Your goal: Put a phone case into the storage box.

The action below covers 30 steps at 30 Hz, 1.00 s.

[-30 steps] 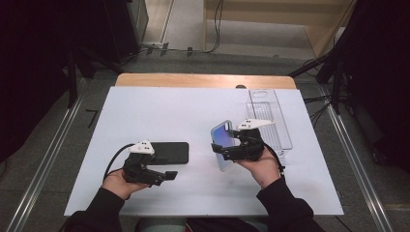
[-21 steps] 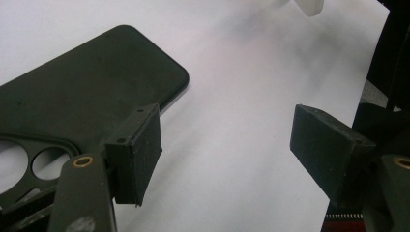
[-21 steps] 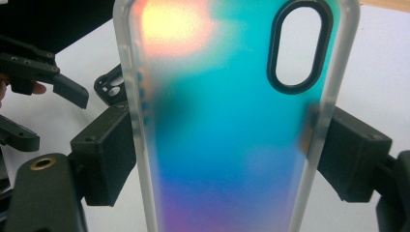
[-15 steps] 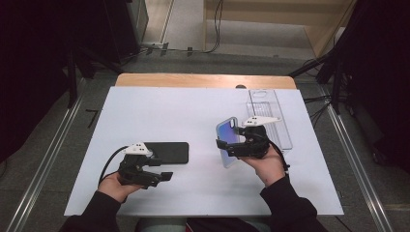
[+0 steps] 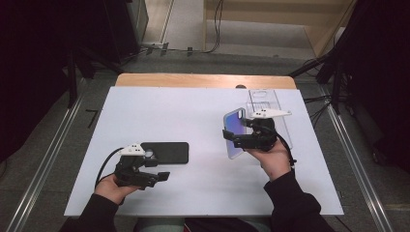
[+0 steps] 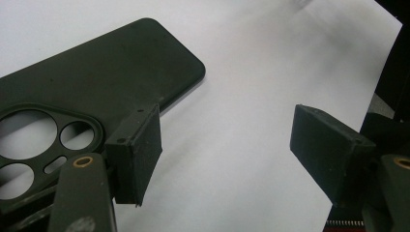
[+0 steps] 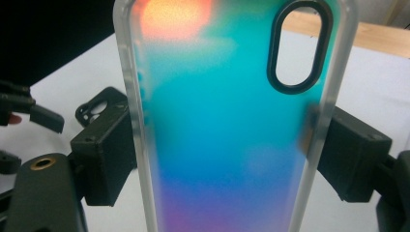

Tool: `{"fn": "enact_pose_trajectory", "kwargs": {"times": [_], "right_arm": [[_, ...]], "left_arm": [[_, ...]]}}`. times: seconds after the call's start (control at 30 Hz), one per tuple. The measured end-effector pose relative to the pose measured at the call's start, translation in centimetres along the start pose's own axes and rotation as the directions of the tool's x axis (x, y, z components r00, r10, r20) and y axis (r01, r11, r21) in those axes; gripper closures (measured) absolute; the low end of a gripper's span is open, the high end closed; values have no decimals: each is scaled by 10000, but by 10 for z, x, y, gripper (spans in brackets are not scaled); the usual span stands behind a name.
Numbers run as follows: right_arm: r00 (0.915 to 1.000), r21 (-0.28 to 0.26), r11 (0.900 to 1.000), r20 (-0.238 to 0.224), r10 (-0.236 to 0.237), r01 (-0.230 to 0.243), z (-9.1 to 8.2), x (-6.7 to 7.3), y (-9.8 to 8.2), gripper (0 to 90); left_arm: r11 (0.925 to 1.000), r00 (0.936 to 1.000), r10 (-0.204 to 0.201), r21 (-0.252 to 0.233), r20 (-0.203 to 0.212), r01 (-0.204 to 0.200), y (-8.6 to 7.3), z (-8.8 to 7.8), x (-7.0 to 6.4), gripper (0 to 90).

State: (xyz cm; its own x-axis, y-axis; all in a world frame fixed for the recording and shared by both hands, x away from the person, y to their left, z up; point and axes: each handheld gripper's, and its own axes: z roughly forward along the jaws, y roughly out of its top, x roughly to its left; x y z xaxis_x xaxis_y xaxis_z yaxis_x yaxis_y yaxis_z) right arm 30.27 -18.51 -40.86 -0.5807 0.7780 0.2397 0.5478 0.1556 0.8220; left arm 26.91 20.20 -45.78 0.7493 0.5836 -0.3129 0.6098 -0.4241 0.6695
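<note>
My right gripper (image 5: 231,137) is shut on an iridescent blue-green phone case (image 5: 235,131) with clear edges, held tilted above the white table. In the right gripper view the phone case (image 7: 222,125) stands between both pads (image 7: 104,159), its oval camera hole at the upper right. A dark phone case (image 5: 165,152) lies flat at the left of the table. My left gripper (image 5: 162,170) hangs just in front of it, open and empty. In the left gripper view the dark case (image 6: 82,92) lies behind the left pad (image 6: 138,154), camera cut-outs at the left edge.
A clear phone case (image 5: 265,104) lies flat at the table's far right, just behind my right hand. The white table top (image 5: 193,121) ends in a wooden strip (image 5: 203,80) at the back. Metal rails run along both sides on the floor.
My right gripper has lifted the iridescent case a little up and toward the back of the table. The left hand has drawn back slightly toward the near edge.
</note>
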Motion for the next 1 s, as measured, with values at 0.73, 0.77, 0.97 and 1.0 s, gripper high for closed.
{"fn": "enact_pose_trajectory", "kwargs": {"times": [0.73, 0.77, 0.97, 1.0], "right_arm": [[9850, -1088, 9928, 1595, 666, -495, -28, -51, 19, 153], [9834, -1159, 9918, 1665, 724, -534, -29, -56, 20, 153], [9716, -1126, 9920, 2224, 808, -567, -29, -77, 27, 152], [9699, -1168, 9912, 2271, 878, -624, -29, -80, 28, 152]], "left_arm": [[9991, 9992, -405, -117, -19, 405, -3, -5, 6, 272], [9990, 9991, -424, -148, -22, 424, -3, -5, 7, 272], [9992, 9992, -395, -82, -9, 395, -3, -4, 6, 273], [9992, 9992, -391, -80, -2, 391, -3, -4, 7, 272]]}}
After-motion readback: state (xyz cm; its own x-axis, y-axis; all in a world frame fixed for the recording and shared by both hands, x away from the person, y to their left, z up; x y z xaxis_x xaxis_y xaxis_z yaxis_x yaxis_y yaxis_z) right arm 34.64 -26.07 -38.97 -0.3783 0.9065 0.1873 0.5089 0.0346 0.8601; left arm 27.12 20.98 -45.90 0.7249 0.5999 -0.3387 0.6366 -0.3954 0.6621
